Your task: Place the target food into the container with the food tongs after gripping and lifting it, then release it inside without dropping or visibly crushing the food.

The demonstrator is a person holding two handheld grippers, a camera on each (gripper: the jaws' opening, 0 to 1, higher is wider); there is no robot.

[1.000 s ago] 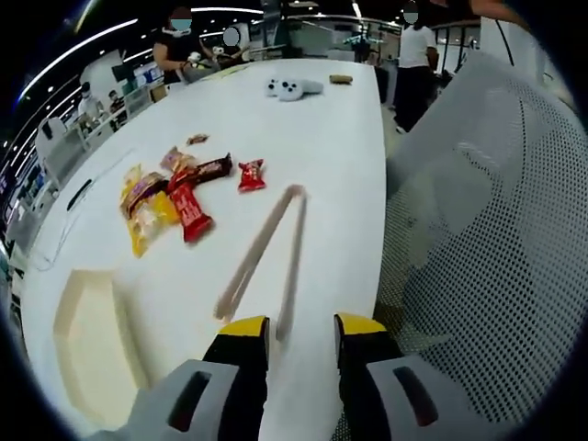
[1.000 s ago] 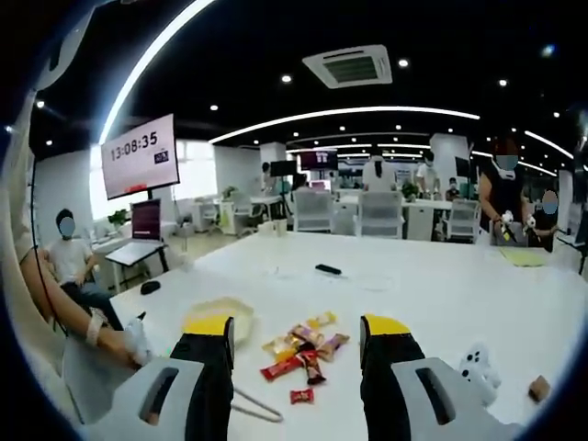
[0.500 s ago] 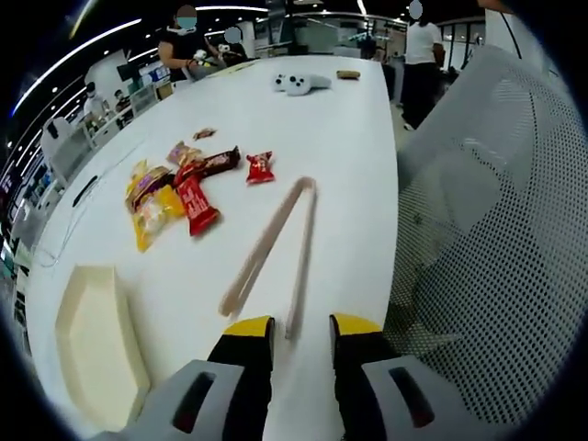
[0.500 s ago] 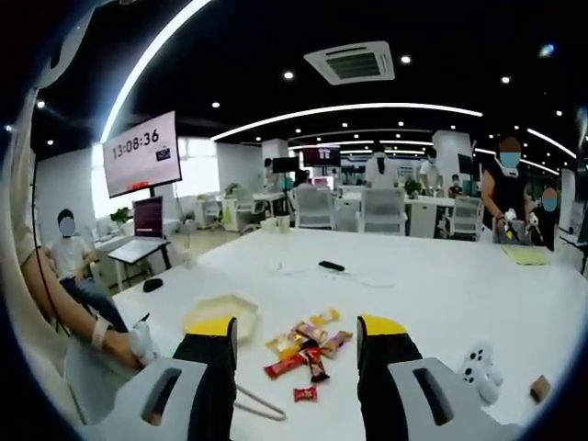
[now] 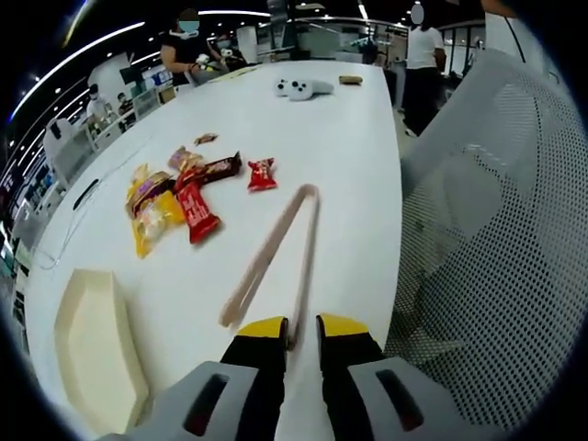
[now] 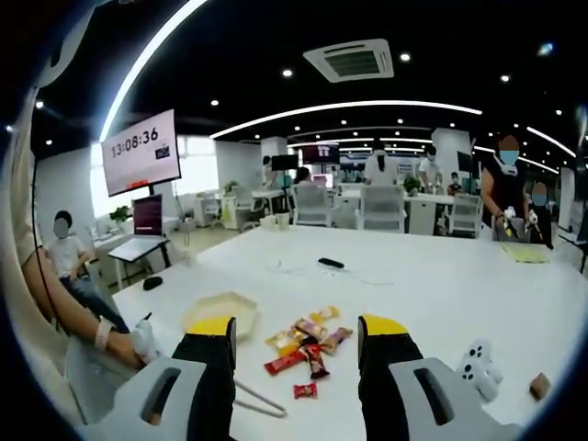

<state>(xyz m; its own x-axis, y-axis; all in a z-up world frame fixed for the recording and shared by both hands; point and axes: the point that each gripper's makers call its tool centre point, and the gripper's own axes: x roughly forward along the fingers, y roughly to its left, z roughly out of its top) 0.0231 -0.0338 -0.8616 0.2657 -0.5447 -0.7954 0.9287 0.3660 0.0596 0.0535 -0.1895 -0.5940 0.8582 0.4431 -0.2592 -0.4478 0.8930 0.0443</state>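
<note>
**Inspector:** Tongs first. Where are they, and what has hold of them?

**Onlooker:** The food tongs (image 5: pixel 276 248) lie flat on the white table (image 5: pixel 303 129), joined end away from the person, the two arm tips toward them. The left gripper (image 5: pixel 294 327) sits low over the nearer tip. Its jaws are drawn close, a narrow gap between them, and that tip lies right at the gap. Whether they are pinching it, I cannot tell.

**Inspector:** The other hand?

**Onlooker:** The right gripper (image 6: pixel 296 325) hangs above the table, jaws spread wide, nothing between them.

**Inspector:** How will the tongs handle?

**Onlooker:** My judgement: light, thin and springy, pale in colour, possibly wood or plastic. The arms would flex easily and could skid on that smooth top. I would take both arms around mid-length, so a squeeze closes the tips without the tool twisting.

**Inspector:** The food?

**Onlooker:** A loose heap of wrapped snacks (image 5: pixel 179 197) beyond the tongs: yellow, red and dark packets, with one small red packet (image 5: pixel 262 173) a little apart. Which one is the target, I cannot say. The glossy wrappers look slippery and whatever is inside could crush, so a gentle grip.

**Inspector:** The container?

**Onlooker:** A pale, shallow, angular tray (image 5: pixel 92 349) near the person, apart from the snacks. Nothing lies in it. In the right gripper view the same tray (image 6: pixel 220 310) sits just beside the heap.
</note>
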